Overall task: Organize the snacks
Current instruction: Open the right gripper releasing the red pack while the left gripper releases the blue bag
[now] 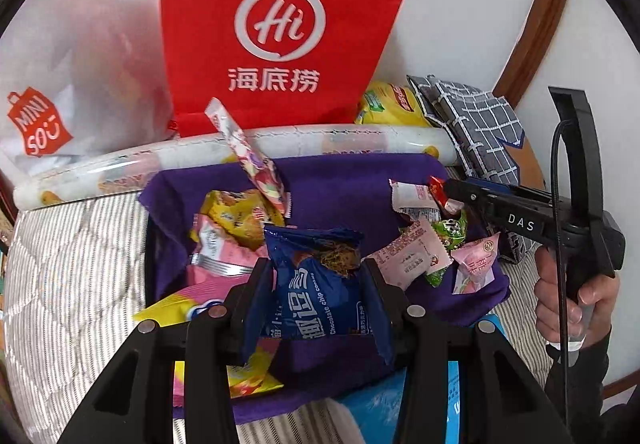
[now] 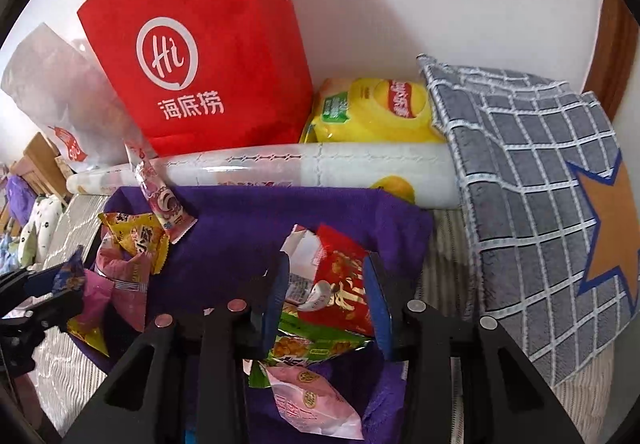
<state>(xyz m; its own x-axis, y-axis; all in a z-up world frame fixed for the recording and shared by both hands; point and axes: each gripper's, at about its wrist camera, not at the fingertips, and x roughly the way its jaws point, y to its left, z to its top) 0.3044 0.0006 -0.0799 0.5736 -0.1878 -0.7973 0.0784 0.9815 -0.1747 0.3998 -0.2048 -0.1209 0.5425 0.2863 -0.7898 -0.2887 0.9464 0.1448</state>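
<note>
even, soft daylight, fairly bright. the red bag (image 2: 200,56) casts a faint shadow rightward on the wall (image 2: 440,4). glare streaks the plastic roll (image 2: 304,168). fisheye bends edges; black vignette in the corners. near fingers slightly soft.

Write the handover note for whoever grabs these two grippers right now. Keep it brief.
Left gripper: shut on the blue chocolate chip cookie pack, held above the purple cloth.
Right gripper: shut on the red snack packet, over the right side of the cloth.
Where things are: loose snacks lie in two clusters on the cloth, yellow and pink packets on the left, small pink and green ones on the right. The red bag and a yellow chip bag stand behind the cloth.
Done: both packets gripped.
Left: place both, then sort the remainder. Which destination is meant is not visible.
</note>
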